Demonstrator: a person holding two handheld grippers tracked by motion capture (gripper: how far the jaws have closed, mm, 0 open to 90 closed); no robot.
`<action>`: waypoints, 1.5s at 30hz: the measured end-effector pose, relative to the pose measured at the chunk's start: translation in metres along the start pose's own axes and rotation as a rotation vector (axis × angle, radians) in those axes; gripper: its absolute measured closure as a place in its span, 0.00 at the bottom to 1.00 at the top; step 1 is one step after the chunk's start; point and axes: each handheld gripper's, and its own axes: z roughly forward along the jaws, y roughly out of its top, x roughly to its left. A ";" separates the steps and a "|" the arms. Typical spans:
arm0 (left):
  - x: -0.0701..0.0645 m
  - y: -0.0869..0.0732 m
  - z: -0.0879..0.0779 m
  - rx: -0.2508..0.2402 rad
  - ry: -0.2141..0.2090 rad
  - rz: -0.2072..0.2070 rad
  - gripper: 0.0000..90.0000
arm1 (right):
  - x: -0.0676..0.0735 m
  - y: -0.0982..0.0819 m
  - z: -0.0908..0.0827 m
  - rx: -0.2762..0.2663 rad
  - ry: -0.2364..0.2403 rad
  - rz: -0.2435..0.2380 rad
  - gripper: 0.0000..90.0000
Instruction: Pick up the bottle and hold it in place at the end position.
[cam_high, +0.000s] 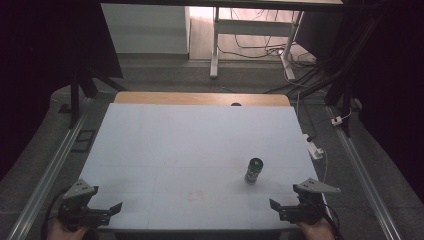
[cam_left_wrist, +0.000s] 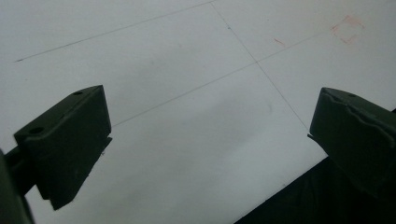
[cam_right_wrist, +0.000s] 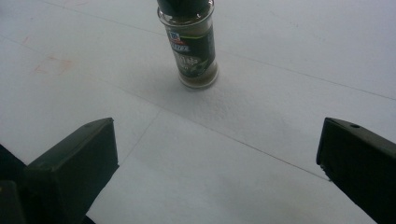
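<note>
Here, seen from the high view, a white desk (cam_high: 165, 145) lies under dim light, and a small spice jar (cam_high: 254, 171) with a dark green lid stands upright on it, toward the near right corner and a little in from the right edge. The left gripper (cam_high: 111, 211) rests at the near left corner of the desk, held by a hand that enters from the bottom, its claw spread wide with nothing between the jaws. The right gripper (cam_high: 278, 207) sits at the near right corner, just nearer than the jar and apart from it, its claw likewise spread and holding nothing. Beyond the far edge of the desk stand the white legs of a table frame (cam_high: 215, 47) on a floor with loose cables (cam_high: 260, 47). In the left gripper view, the two black jaws stand far apart over bare white desk surface crossed by thin pencil lines, with a faint red square mark (cam_left_wrist: 348, 31) toward the upper right and the desk's near edge cutting across the lower right. In the right gripper view, the jaws again stand wide apart, and the spice jar (cam_right_wrist: 192, 49) stands upright ahead of them, between their lines but well clear of both, its glass body showing dark contents and a label; its lid is cut off by the top of the view.
</note>
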 end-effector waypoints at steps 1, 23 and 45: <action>0.000 0.000 0.000 -0.002 0.002 0.001 0.00 | 0.000 0.000 0.000 0.002 0.002 0.000 0.00; 0.005 -0.001 0.000 -0.001 -0.047 -0.014 0.00 | 0.004 0.001 0.001 0.024 0.028 -0.045 0.00; 0.005 -0.001 0.000 -0.003 -0.054 -0.015 0.00 | 0.009 0.008 0.007 -0.019 0.066 -0.068 0.00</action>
